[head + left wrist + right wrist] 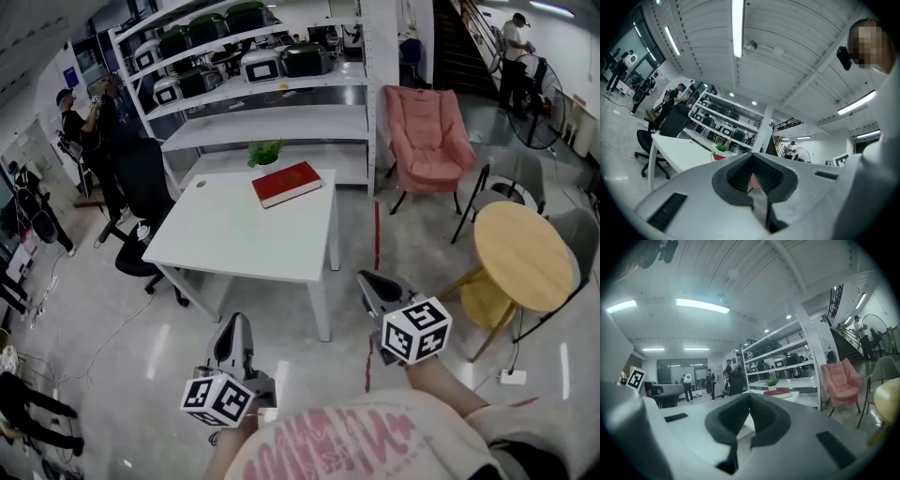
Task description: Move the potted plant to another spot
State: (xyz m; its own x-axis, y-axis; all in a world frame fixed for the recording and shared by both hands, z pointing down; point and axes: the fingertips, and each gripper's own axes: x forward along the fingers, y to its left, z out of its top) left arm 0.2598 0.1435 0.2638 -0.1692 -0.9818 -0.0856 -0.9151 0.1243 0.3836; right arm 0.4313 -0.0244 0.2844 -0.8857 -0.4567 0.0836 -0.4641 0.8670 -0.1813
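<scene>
Potted plant (264, 152) stands at the far edge of the white table (234, 239), just beside the far end of a red book (286, 183) and in front of the white shelf unit (281, 120). Nothing holds it. The left gripper (235, 322) and the right gripper (367, 279) are both over the floor on the near side of the table, well apart from the plant and pointing level toward it. Each claw is pressed together with nothing between its pads; the gripper views show only the room beyond the closed tips.

Judging from this, the step in hand is the approach: the person is not yet within reach, and the pick-up has not begun. The next move calls for closing in on the table, most likely round a side, since the plant sits on the far edge. One claw then has to spread wide enough for the pot and come in low at the pot itself, not at the leaves, staying clear of the book. A free spot for it, such as the bare near part of the table, has yet to be chosen.
</scene>
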